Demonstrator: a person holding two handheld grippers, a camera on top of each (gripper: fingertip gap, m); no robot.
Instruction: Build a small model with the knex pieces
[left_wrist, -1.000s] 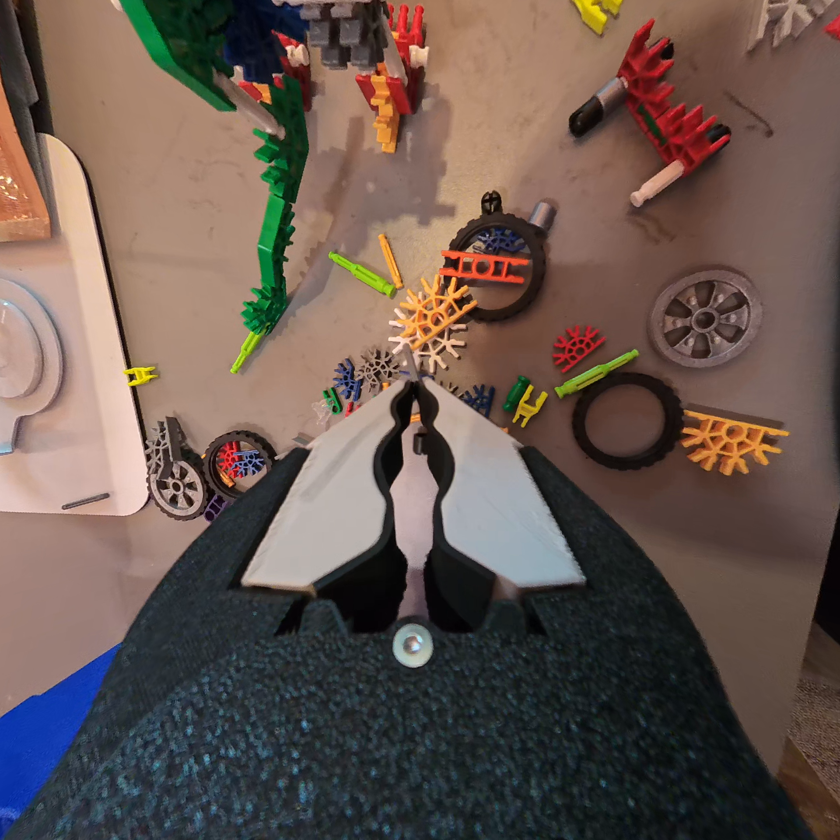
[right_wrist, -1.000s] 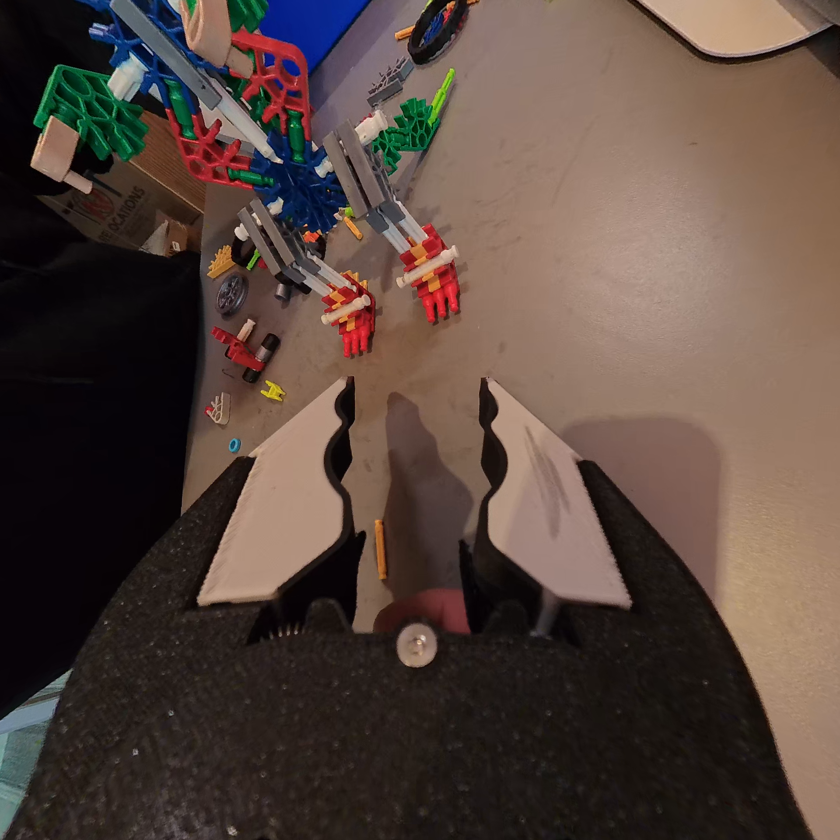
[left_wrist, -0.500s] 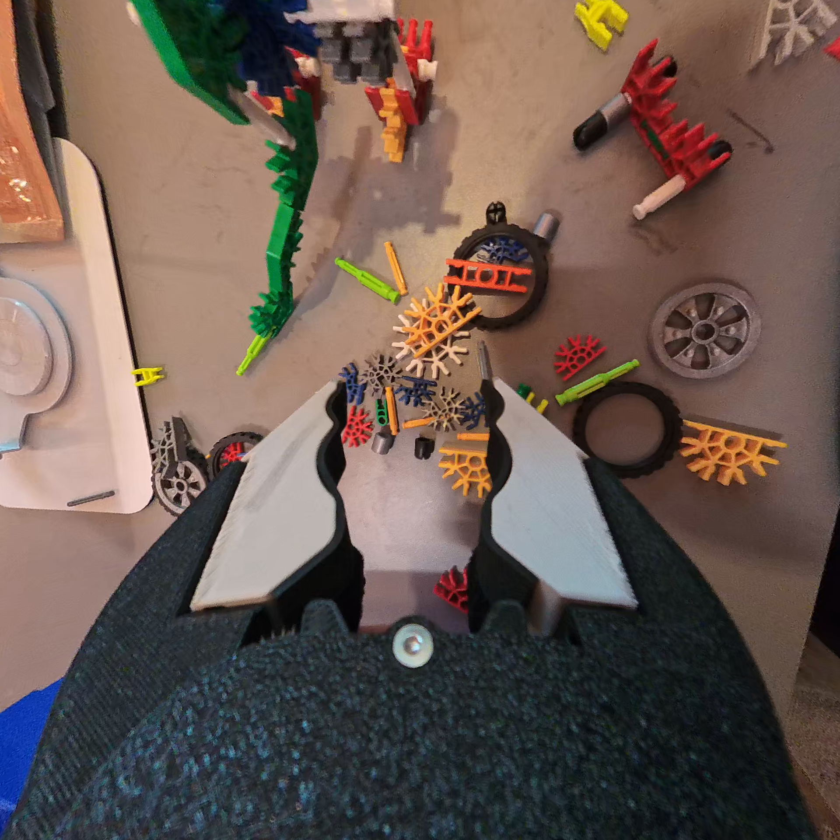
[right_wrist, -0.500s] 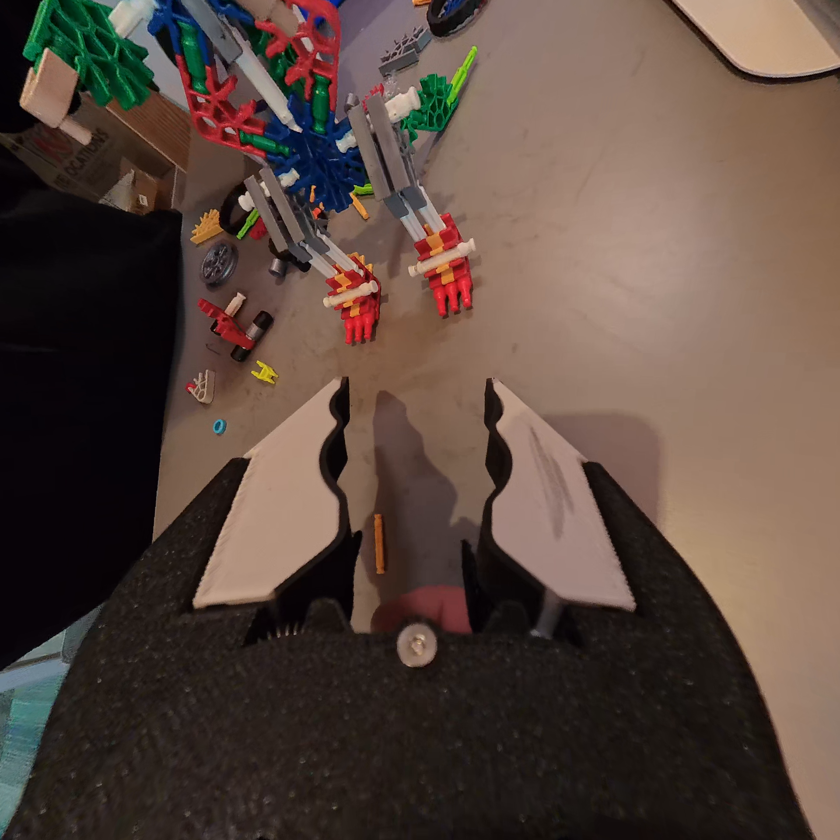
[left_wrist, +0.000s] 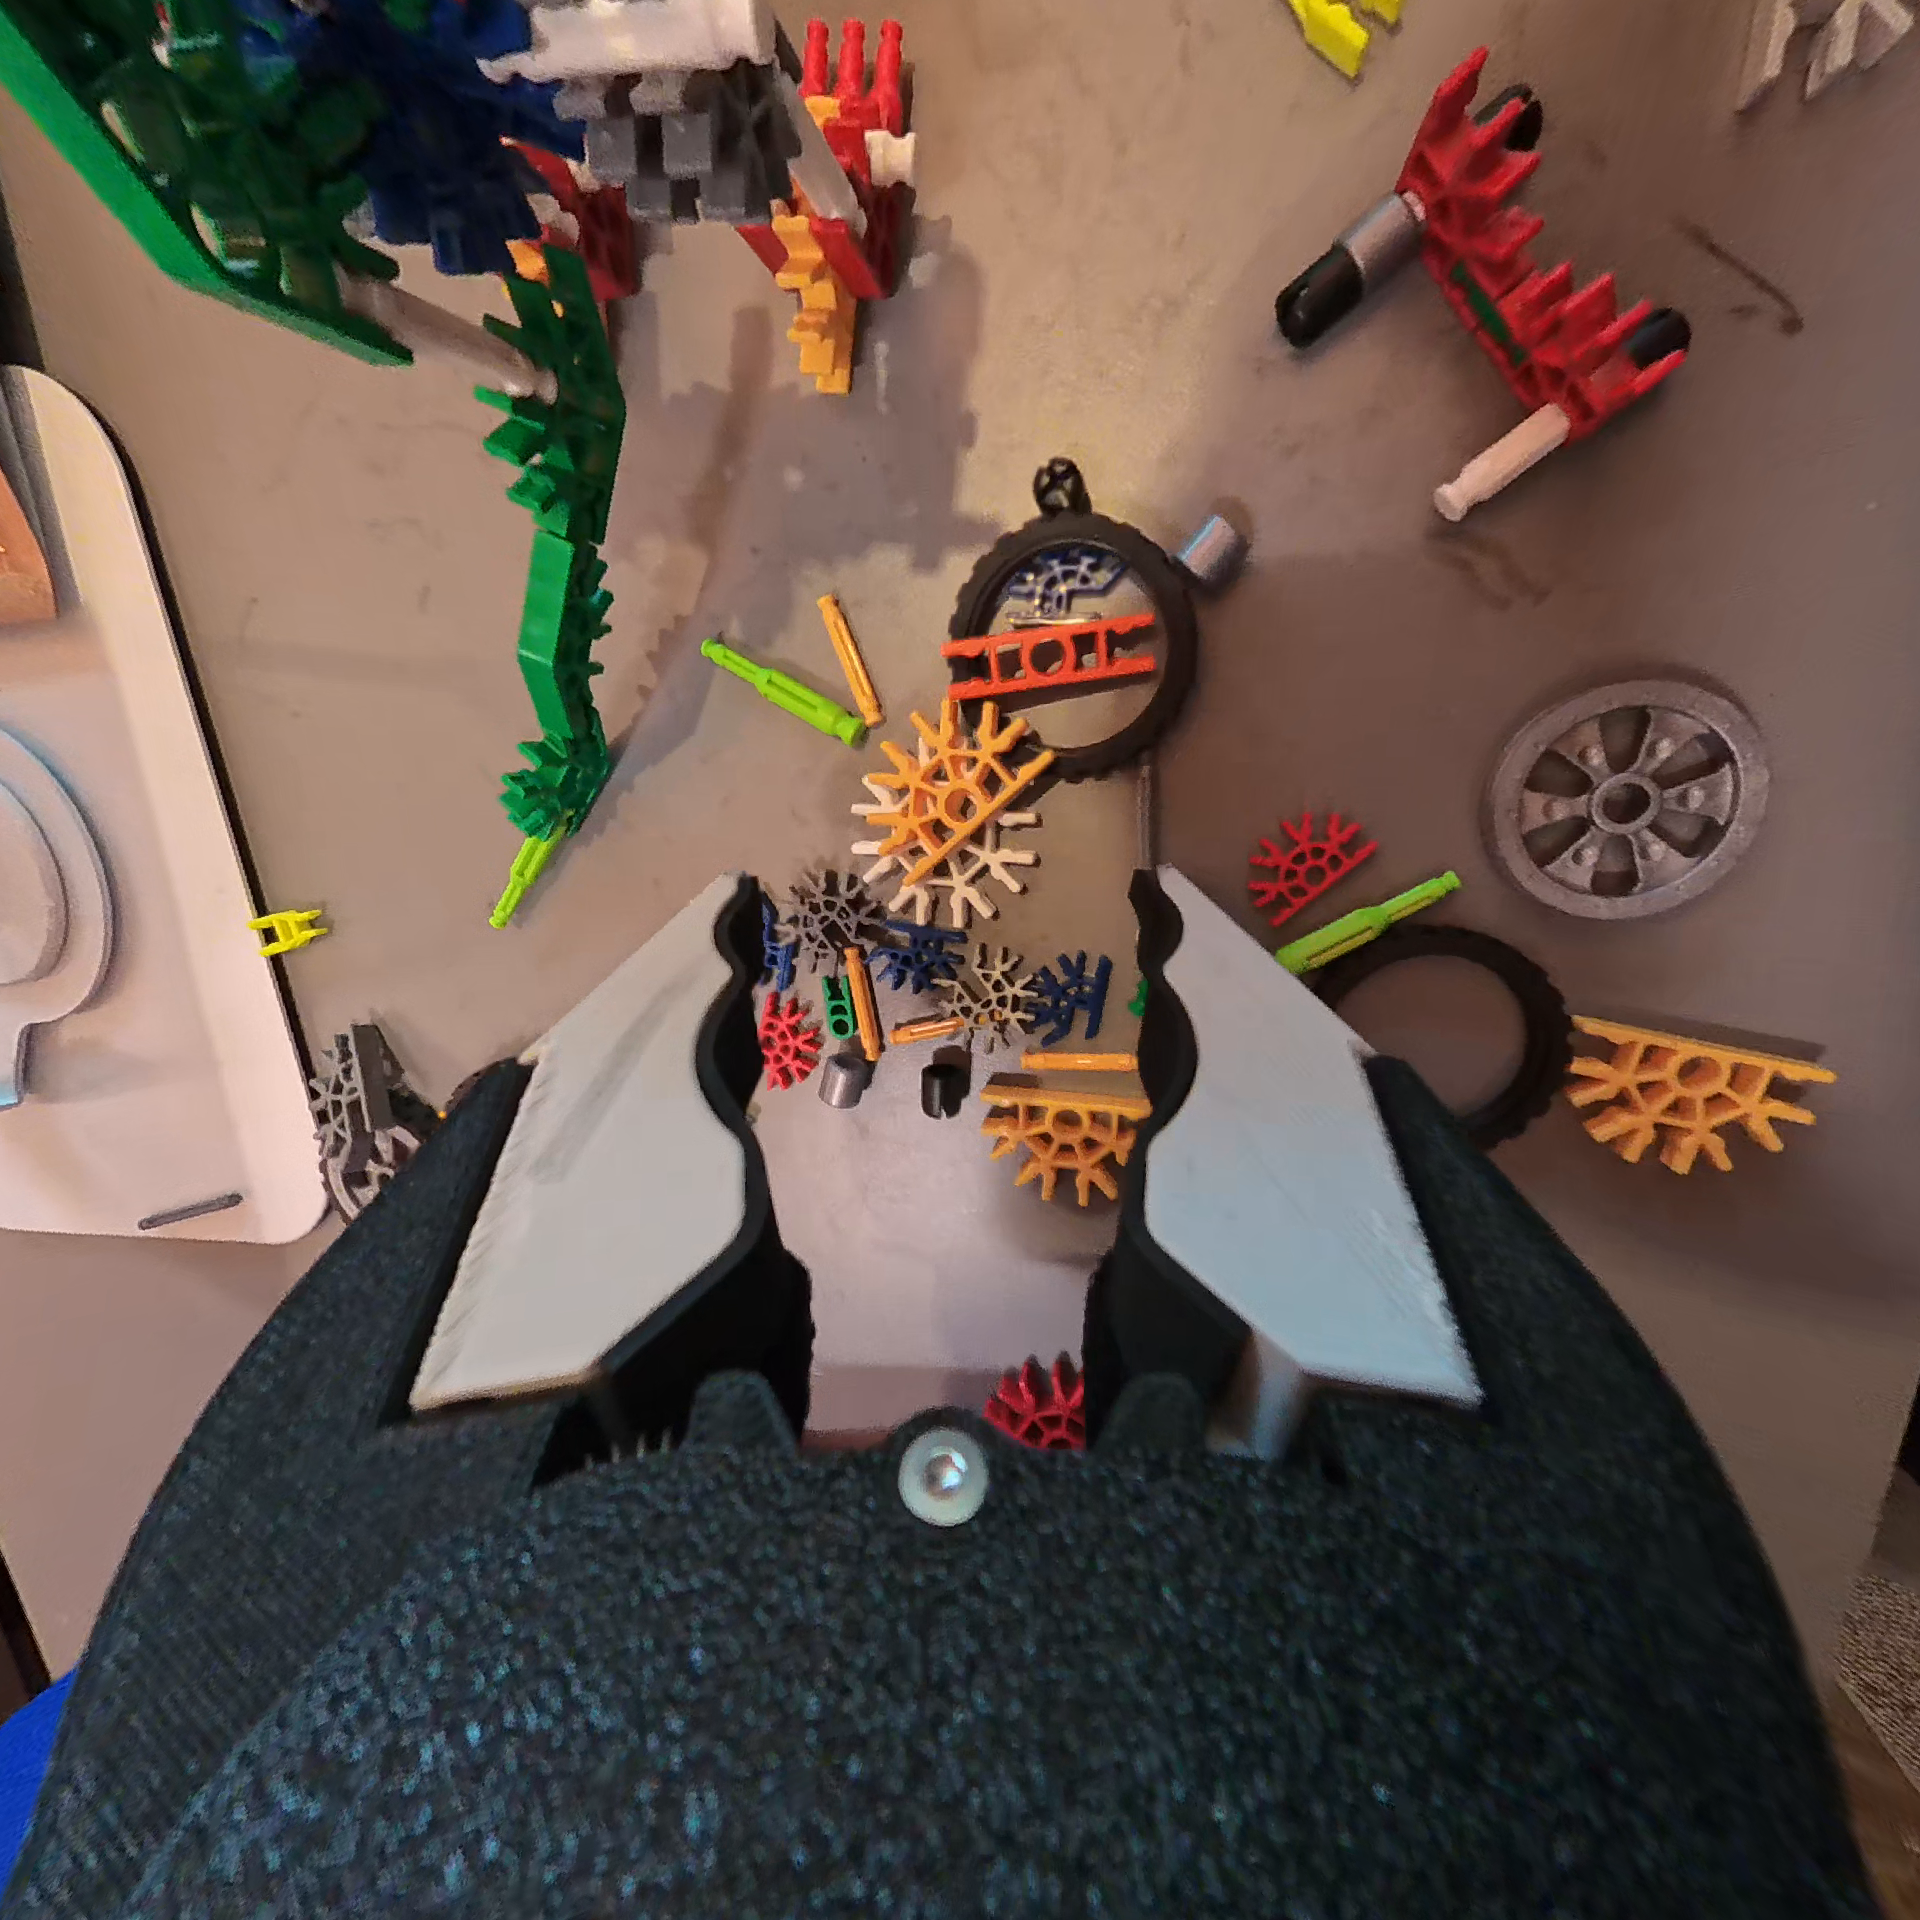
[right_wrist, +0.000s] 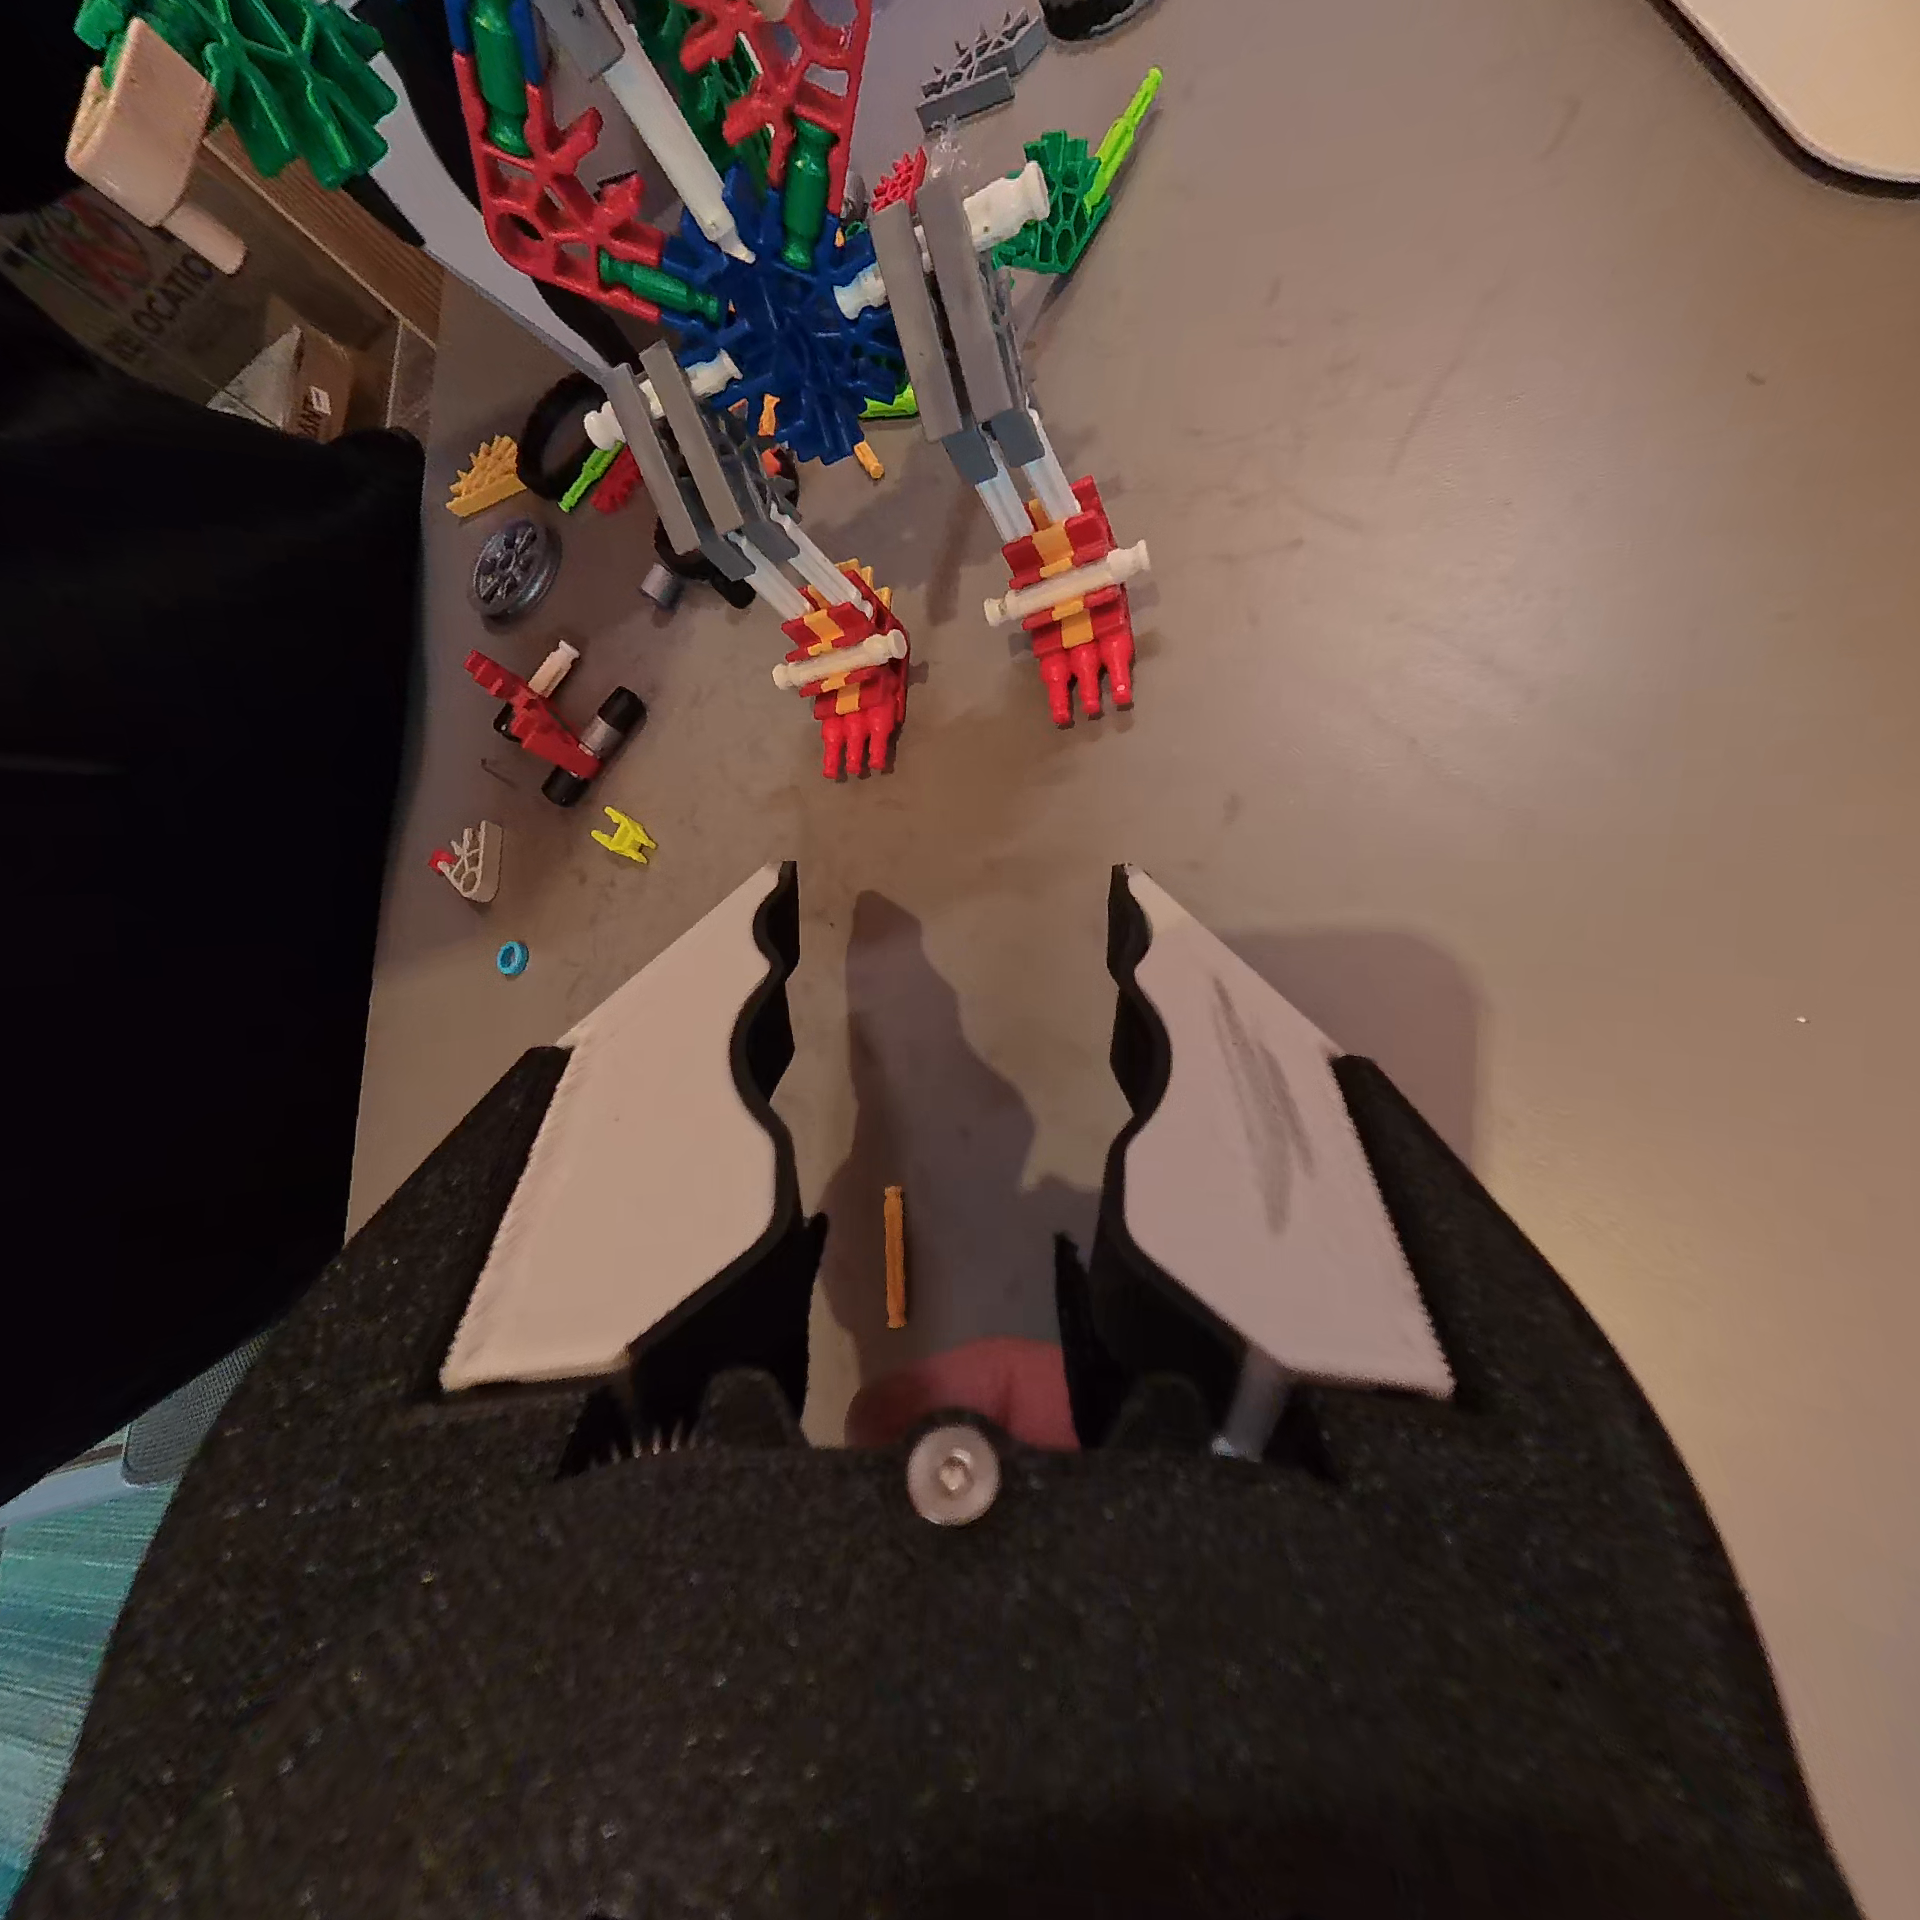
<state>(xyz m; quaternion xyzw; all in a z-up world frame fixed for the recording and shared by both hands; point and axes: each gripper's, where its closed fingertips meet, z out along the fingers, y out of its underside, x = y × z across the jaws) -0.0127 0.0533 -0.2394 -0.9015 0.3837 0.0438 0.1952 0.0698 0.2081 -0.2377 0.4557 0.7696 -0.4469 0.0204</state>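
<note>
Left claw (left_wrist: 940, 914) jaws apart, empty, over heap of small connectors (left_wrist: 914, 987) on worktop (left_wrist: 1351, 644). Right claw (right_wrist: 951, 914) jaws apart, empty, orange rod (right_wrist: 894, 1255) between them.

L wrist cam steep, close over parts, R wrist cam oblique, both see toy model (left_wrist: 665, 156) (right_wrist: 790, 312)

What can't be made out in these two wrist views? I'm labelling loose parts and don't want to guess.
- Left wrist view: red toothed connector half hidden behind the gripper body.
- Left wrist view: grey spoked wheel mostly covered by the left gripper.
- Left wrist view: yellow clip cut by the top edge.
- Right wrist view: multicoloured rod-and-connector model cropped by the top edge.
</note>
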